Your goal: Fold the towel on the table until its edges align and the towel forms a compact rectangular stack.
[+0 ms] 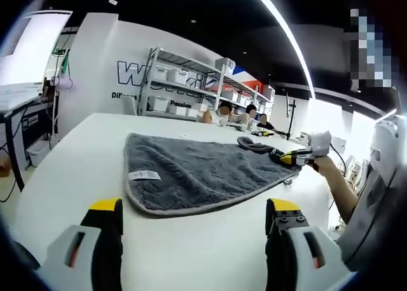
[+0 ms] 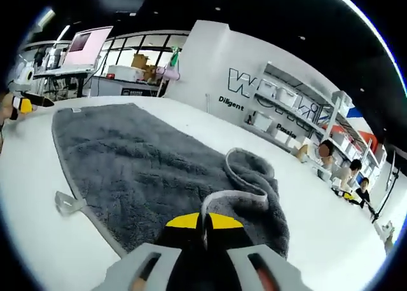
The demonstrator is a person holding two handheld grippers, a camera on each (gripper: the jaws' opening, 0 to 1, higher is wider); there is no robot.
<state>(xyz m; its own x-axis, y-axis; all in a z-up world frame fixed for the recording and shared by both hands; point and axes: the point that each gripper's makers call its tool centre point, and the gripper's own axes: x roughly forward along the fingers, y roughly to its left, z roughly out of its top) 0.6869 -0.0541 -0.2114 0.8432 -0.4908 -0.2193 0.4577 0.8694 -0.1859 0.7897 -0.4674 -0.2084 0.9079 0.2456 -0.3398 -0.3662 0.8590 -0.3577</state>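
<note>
So, quick rundown of where things sit:

Towel: grey plush towel lies mostly flat on the white counter, with one corner already bunched and lifted at the right-hand end.

Feel: looks soft, floppy and light, thick pile, so it'll drape and sag rather than hold a crease. Probably grips the counter a bit instead of sliding.

Where to grab: the pale stitched hem is the obvious spot, at the corners. Pinching mid-cloth would just pull up a lump.

Right gripper: jaws closed tight on the towel's corner, a fold of hem curling up just ahead of them in the right gripper view.

Left gripper: jaws wide open, nothing in them, hovering over bare counter just short of the towel's near edge.

Tag: small white label sits on the towel near the left gripper's side; a second one sticks out past the hem.

Edges: the hem runs near the counter's edge on the right gripper's side, I think, though the fisheye makes that hard to judge.

Room: plenty of bare counter around the towel for swinging a corner across.
</note>
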